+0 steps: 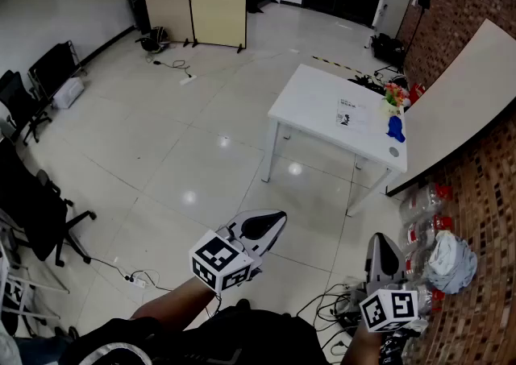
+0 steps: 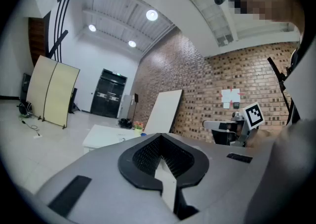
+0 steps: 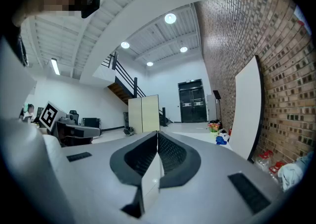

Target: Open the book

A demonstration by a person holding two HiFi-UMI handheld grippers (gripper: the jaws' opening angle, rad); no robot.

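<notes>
A white table (image 1: pixel 310 109) is seen well apart from both claws, its long axis running from 10 to 4 o'clock; on its far half a flat printed thing is made out, taken to be the book (image 1: pixel 352 114), though too small to be sure; it lies at 1 o'clock from the left gripper (image 1: pixel 272 221) and 11 o'clock from the right gripper (image 1: pixel 385 250); neither is judged clearly nearer; both are clenched on nothing.
</notes>
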